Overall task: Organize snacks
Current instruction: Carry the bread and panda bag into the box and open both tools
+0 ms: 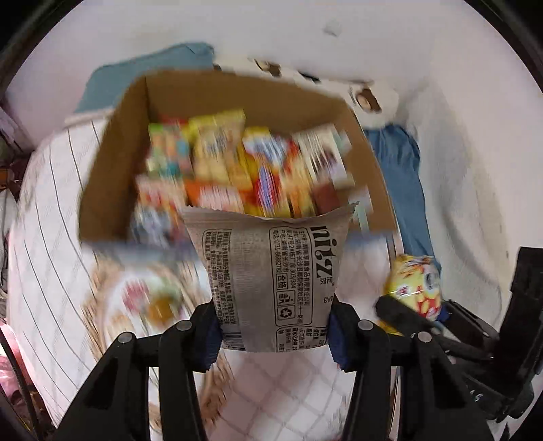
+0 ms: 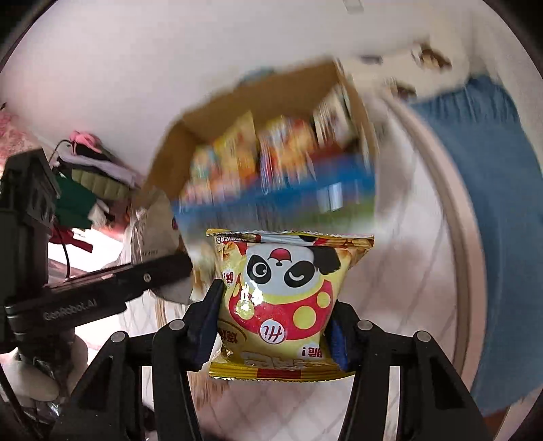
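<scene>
A: Cardboard box [image 1: 112, 163] dead ahead, above both claws, snacks packed upright.
B: Left claw [image 1: 273, 334] clamps grey packet [image 1: 271, 271]; right claw [image 2: 271, 334] clamps panda bag [image 2: 285, 298]. Left looks nearer.

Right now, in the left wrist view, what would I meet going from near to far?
Left gripper → grey printed snack packet it clamps → open brown cardboard box of colourful snack packs → white wall.

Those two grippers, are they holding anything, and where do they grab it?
Yes, both. The left gripper pinches the grey packet by its sides near the bottom end; the right gripper squeezes the yellow panda bag across its lower sides.
</scene>
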{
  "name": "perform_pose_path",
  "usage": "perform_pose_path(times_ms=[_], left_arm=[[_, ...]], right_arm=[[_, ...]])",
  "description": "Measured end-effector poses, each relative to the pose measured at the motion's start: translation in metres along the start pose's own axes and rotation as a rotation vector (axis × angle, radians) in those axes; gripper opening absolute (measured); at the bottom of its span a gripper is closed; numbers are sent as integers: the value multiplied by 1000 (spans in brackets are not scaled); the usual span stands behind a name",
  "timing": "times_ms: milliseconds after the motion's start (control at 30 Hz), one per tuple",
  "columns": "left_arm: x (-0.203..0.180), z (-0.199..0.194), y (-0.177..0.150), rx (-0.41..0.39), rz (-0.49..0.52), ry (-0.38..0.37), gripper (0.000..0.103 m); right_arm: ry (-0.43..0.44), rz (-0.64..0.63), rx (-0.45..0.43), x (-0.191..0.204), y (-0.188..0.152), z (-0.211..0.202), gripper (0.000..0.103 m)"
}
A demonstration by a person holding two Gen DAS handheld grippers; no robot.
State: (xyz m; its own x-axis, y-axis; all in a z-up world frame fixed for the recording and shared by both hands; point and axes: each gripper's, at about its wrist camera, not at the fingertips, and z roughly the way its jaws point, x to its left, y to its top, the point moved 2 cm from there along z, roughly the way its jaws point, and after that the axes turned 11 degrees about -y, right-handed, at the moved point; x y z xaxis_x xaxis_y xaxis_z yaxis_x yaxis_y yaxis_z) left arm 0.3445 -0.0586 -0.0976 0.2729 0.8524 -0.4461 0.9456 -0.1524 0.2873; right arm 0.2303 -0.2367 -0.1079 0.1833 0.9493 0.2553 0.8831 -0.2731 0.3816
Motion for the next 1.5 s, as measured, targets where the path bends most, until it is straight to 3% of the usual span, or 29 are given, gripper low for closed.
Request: perform_pose_path(times_ms=[100,233,367,467,533,600,633,667,700,733,1100,1500], left_arm=[[15,13,49,27,-24,36,48],[48,39,99,92,-71,96,48],[73,65,121,160,-96,170,48],[78,75,125,191,-112,175,48],[85,85,127,221,-132,173,49],[93,89,125,233,-152,193,49],[97,91,124,234,-161,205,51],[100,91,124,229,-165,213,65],[101,90,123,222,-166,221,86],[102,90,122,218,-162,224,92],[89,62,100,164,-153,206,92],[64,16,61,-18,-80,261,92]], right_arm=[[-10,-19,-8,15,53,13,56],[-44,-51,50,35,112,52,56],[-94,-83,112,58,143,103,56],[-127,-109,154,68,155,130,56],[-130,-110,179,72,160,146,57],[-149,-120,235,73,161,162,68],[-161,-123,263,73,161,168,92],[-162,-121,275,72,159,170,101],[-161,-119,279,71,160,172,101],[-165,-118,283,70,161,172,101],[-210,-112,245,57,159,154,101],[-240,-124,121,56,128,101,101]])
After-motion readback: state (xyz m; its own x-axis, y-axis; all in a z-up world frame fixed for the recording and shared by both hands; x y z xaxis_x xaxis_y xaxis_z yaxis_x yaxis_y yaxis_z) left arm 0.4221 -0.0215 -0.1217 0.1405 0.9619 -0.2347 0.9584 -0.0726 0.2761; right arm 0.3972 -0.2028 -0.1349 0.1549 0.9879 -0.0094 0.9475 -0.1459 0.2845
